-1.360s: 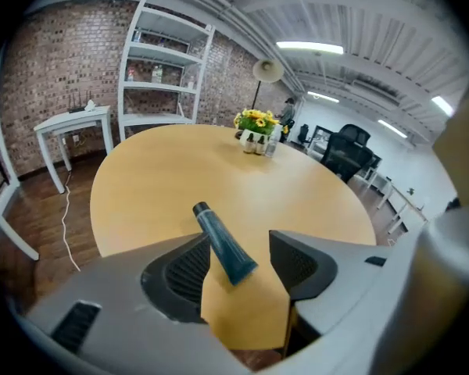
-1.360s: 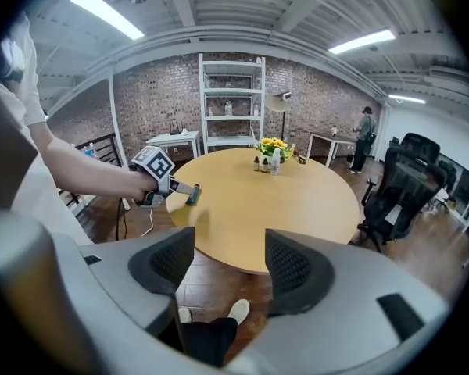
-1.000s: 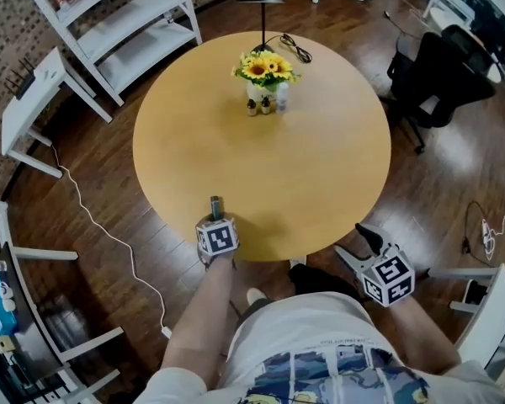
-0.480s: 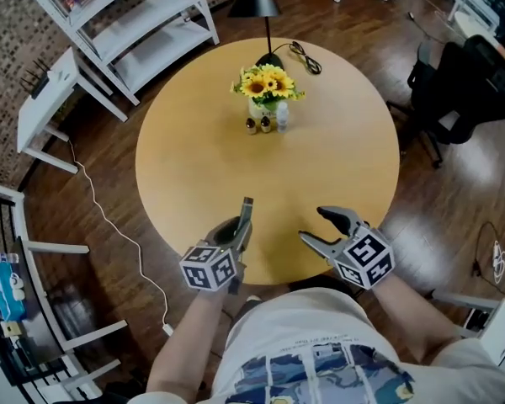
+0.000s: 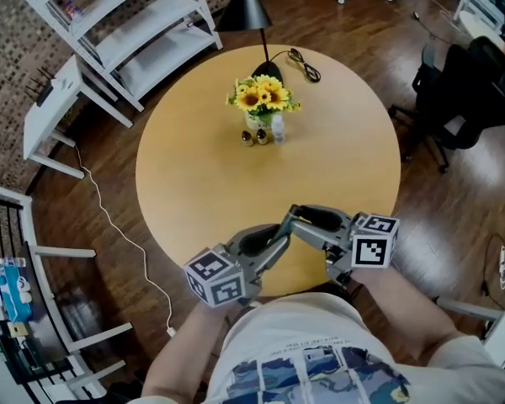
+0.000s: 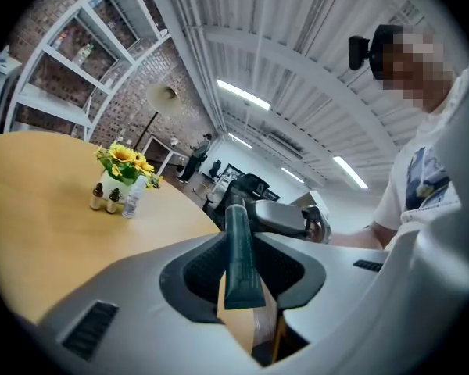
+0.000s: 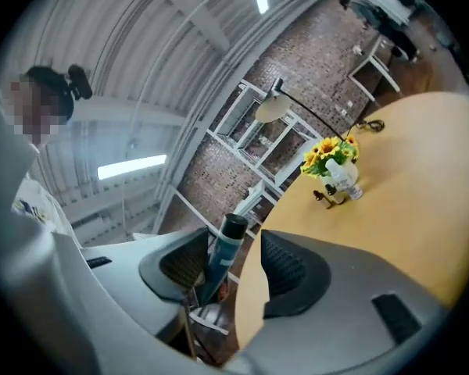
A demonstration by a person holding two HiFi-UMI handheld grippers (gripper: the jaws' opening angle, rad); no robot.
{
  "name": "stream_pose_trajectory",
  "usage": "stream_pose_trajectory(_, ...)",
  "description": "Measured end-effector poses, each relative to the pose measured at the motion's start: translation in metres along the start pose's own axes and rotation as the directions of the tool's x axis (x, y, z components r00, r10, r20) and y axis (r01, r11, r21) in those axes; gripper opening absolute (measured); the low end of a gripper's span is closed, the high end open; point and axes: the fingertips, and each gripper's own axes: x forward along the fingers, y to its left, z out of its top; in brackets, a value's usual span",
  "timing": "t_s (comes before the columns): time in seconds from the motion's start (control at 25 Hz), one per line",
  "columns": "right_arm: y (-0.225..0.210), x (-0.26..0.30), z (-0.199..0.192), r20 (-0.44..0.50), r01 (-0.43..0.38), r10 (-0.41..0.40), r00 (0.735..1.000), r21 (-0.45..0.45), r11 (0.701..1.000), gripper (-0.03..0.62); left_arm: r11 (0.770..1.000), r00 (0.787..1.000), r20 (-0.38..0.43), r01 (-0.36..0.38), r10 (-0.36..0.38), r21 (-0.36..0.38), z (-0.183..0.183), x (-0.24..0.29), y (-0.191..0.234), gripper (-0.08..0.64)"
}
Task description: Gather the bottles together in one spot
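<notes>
Table (image 5: pixel 194 167): L gripper (image 6: pixel 238 237) jaws clamp dark tube (image 6: pixel 240 276), mostly hidden overhead; R gripper (image 7: pixel 236 247) jaws, just closing, straddle cap (image 7: pixel 233 226).

My left gripper (image 5: pixel 273 241) has lifted the dark tube (image 6: pixel 238 256) off the counter's (image 5: pixel 202 167) near edge and tipped it level. My right gripper (image 5: pixel 307 221) came in from lower right, and its fingers (image 7: pixel 184 260) have just been closing around the tube's cap end.

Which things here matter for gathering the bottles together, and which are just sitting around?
For the job:
- dark green tube
- small brown bottles, two of them
- clear bottle

Just lying about:
- sunflower vase
- black lamp
- black cable
- white shelf unit
- office chair
</notes>
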Motion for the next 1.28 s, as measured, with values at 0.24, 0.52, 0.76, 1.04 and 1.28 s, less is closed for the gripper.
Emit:
stream_pose_trajectory(0.24, -0.003, -0.008, 0.01, 0.043, -0.098, 0.094, 0.995, 0.116, 0.988, 0.12, 0.991, 0.999, -0.042, -0.003, 0.008, 0.131, 0.004, 0.016, -0.009, 0.114)
stream_pose_trajectory(0.52, -0.045, -0.047, 0.043, 0.286, -0.213, 0.067, 0.956, 0.518, 0.829, 0.118, 0.597, 0.967, -0.158, 0.009, 0.198, 0.802, 0.018, 0.017, -0.036, 0.141)
stream_pose_trajectory(0.76, -0.05, -0.058, 0.049, 0.337, -0.283, 0.083, 0.938, 0.605, 0.744, 0.118, -0.049, 0.94, -0.168, 0.19, 0.297, 0.98, 0.009, 0.042, -0.05, 0.143)
stream_pose_trajectory(1.04, -0.057, -0.064, 0.046, 0.337, -0.314, 0.109, 0.935, 0.645, 0.696, 0.118, -0.234, 0.95, -0.178, 0.24, 0.258, 0.942, 0.002, 0.063, -0.056, 0.084)
stream_pose_trajectory(1.28, -0.08, -0.078, 0.05, 0.322, -0.229, 0.038, 0.946, 0.581, 0.781, 0.194, -0.009, 0.938, -0.234, 0.244, 0.256, 0.97, 0.021, 0.09, -0.046, 0.051)
